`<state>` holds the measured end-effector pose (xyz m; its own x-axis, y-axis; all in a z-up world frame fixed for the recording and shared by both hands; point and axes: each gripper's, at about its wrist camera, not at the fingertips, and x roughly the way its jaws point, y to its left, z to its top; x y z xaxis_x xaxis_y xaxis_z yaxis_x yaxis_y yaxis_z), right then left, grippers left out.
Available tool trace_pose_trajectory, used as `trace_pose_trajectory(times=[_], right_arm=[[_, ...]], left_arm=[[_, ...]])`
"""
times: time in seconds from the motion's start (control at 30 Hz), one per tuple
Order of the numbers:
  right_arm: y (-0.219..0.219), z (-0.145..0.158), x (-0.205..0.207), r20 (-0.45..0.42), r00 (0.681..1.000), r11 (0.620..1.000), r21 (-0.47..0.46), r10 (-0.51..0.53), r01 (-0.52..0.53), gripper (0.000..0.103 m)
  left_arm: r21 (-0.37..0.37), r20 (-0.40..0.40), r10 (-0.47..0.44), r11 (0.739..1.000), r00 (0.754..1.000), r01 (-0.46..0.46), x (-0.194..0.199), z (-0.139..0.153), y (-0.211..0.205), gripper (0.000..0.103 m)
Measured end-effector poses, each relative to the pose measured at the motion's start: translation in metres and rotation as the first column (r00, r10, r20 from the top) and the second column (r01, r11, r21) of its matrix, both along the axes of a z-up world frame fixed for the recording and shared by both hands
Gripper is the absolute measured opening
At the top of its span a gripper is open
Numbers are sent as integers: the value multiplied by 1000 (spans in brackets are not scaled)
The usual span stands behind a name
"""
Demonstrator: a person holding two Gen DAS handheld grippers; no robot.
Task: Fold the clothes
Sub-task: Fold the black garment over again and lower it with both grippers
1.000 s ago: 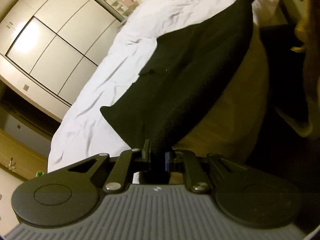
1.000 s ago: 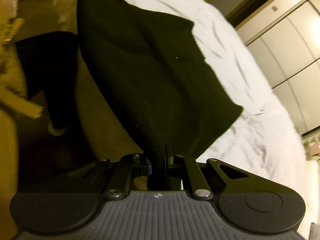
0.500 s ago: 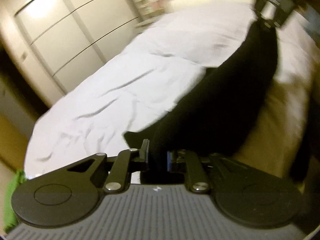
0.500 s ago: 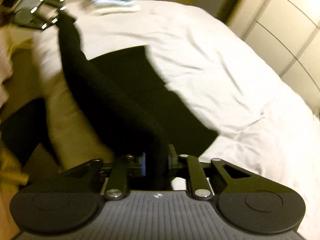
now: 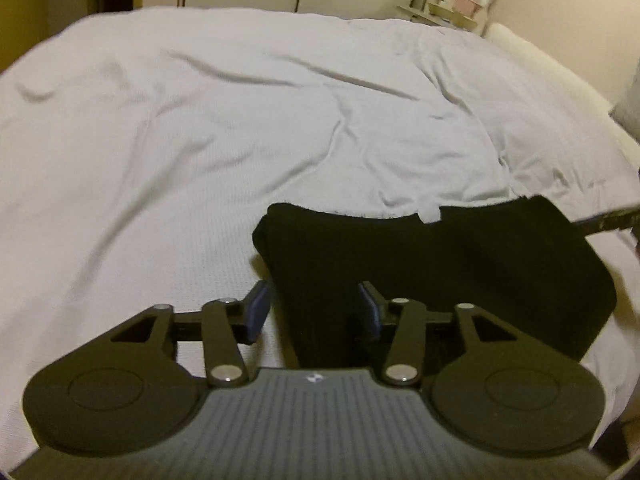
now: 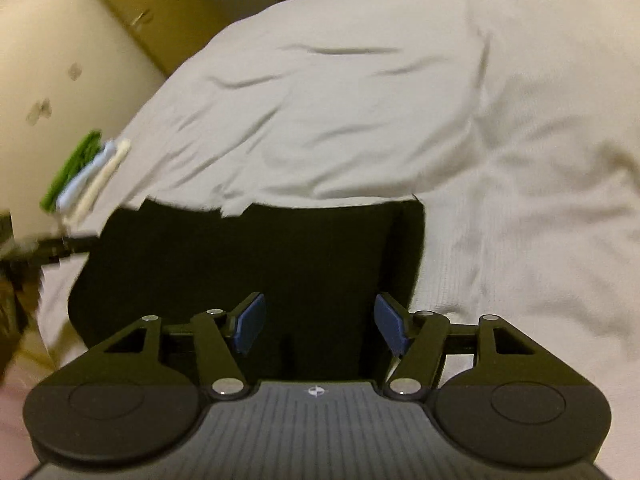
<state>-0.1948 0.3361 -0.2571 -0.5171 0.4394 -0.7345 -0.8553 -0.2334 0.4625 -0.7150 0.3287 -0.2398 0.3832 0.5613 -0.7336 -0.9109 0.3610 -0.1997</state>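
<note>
Wide bed [image 5: 200,128] under a creased white sheet, filling both views. Black garment [image 5: 460,264] spread flat along the near edge of it, doubled over by the look, far hem lying in a fairly straight line across the sheet. Small stack of folded things [image 6: 84,172], green, blue and cream, at the far left in the right wrist view, well apart from the black piece.

Left gripper [image 5: 310,312] over the garment's left end, jaws spread wide, dark cloth between the blue pads [image 5: 256,312] but nothing pinched. Right gripper [image 6: 316,326] over the right end, jaws likewise wide apart, cloth beneath and between them, no grip.

Probably soft, thick knit or fleece: light, limp, no stiffness to hold a shape, likely to sag and bunch when lifted from one point. Not slippery, not fragile. Best taken at two corners or along one edge, both layers pinched together, kept taut between the grippers.
</note>
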Motion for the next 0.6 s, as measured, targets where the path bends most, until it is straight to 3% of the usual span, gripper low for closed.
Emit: trace_pose_trajectory(times=[0.13,0.2,0.23,0.27,0.3,0.4,0.6], right_arm=[[-7,-3,-4,23,999,997,71,-32,31,69],[-10,-4,-6,34,998,993,107,-49,45,68],[-12,-5,-7,39,998,991,125,-57,52,65],[-14,-6,-8,44,997,988,143,-66,59,53],[-15,-6,-9,48,996,985,161,-75,66,38],[-21,-9,-12,62,993,973,214,-101,86,25],[-33,4,-17,83,986,942,318,-142,109,23]], left_arm=[[12,12,21,1000,1000,-22,5,-7,12,40],[44,-25,26,999,999,-25,10,-12,12,33],[66,-52,30,997,998,-27,14,-13,12,22],[88,-79,36,996,996,-29,18,-15,12,12],[110,-93,33,994,995,-23,21,-14,11,8],[178,-130,24,984,991,0,29,-12,7,7],[271,-137,25,963,990,13,40,-1,12,9]])
